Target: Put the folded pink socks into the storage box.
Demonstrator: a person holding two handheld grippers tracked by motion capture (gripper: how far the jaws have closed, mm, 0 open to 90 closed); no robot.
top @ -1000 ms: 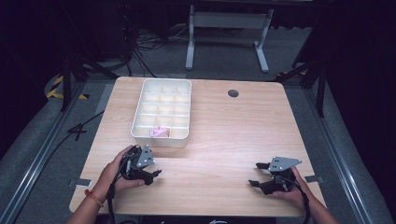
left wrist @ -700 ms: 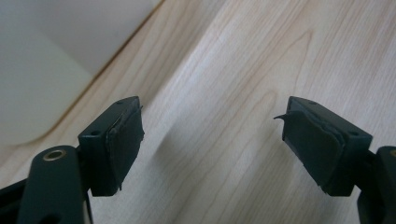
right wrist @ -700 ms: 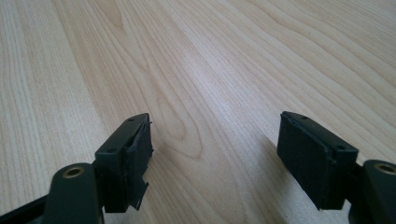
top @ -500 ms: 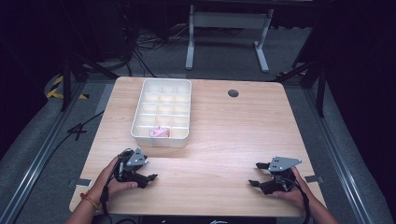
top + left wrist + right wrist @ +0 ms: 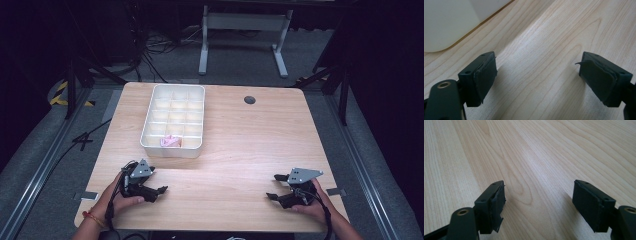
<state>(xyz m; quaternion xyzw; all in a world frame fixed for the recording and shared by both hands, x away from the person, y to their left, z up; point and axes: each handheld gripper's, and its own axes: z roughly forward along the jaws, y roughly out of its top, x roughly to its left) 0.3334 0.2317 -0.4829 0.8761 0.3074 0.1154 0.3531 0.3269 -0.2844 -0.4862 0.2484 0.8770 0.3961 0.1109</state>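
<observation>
Two grippers, one tray, one pink item, one table. Left gripper sits low on the wooden table near its front-left corner, held by the person's left hand; jaws apart, nothing between them, just bare wood in the left gripper view. Right gripper sits near the front-right corner in the right hand, jaws also spread wide with only wood grain between them in the right gripper view. Both jaw sets point toward the table's middle, well apart from each other.

One white compartment tray stands on the left half of the table, beyond the left gripper, not touching it. Its rounded corner shows at upper left of the left gripper view, near the jaws but apart. One small pink item lies in a front-row compartment of the tray, the middle one as far as can be told. It is closest to the left gripper and far from the right one. One dark round hole sits in the tabletop toward the far right.
</observation>
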